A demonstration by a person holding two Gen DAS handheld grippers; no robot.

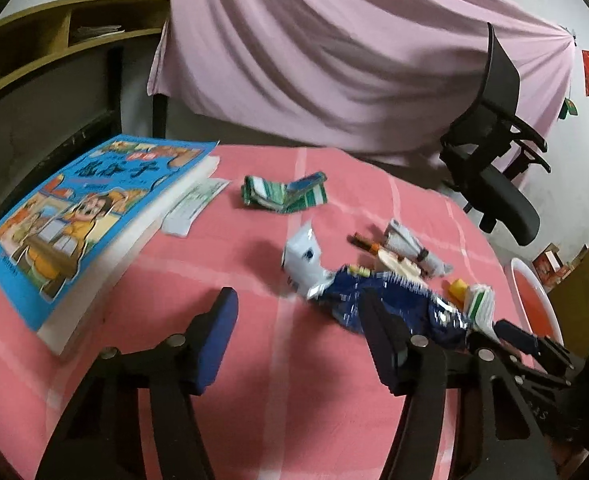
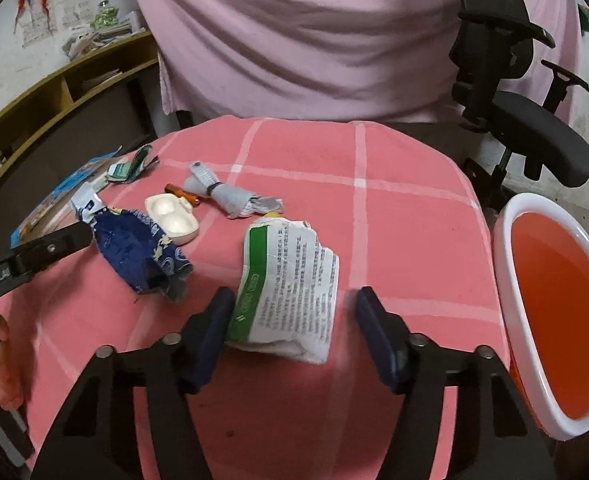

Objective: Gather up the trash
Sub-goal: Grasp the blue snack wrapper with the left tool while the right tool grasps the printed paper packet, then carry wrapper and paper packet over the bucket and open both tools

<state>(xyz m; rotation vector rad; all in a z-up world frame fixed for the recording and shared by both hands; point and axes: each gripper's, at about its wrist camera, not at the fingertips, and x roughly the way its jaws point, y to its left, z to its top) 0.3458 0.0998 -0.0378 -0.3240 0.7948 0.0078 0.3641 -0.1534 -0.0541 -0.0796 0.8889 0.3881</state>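
Left tongs (image 1: 298, 320): jaws apart above the pink checked desk (image 1: 254, 400), nothing between the pads. The right-hand pad (image 1: 374, 328) stands at the near edge of the blue wrapper (image 1: 390, 300); contact cannot be confirmed.

Right tongs (image 2: 290, 320): jaws apart, set either side of the white packet (image 2: 290, 284) with a green stripe. The left-hand pad (image 2: 214, 320) sits against the packet's edge; the other pad stands clear of it, so the packet is not clamped.

Trash layout on the desk, right wrist view:
- The white packet lies crumpled at the near centre.
- The blue wrapper lies to its left, with the tip of the left tongs beside it.
- A white moulded case (image 2: 171, 216) lies behind the wrapper, touching it.
- An orange tube (image 2: 182, 194) lies just behind the case.
- A grey rolled sock (image 2: 230, 196) lies right of the tube.
- A green folded wrapper (image 2: 130, 166) lies far left, near the desk edge.

Other items:
- A blue book (image 1: 74, 216) lies on the left of the desk, a slip of paper (image 1: 192, 204) beside it.
- A red bin (image 2: 558, 304) with a white rim stands just beside the desk's right edge.
- A black chair (image 2: 510, 96) stands behind the bin.
- A pink sheet (image 2: 294, 32) hangs behind the desk
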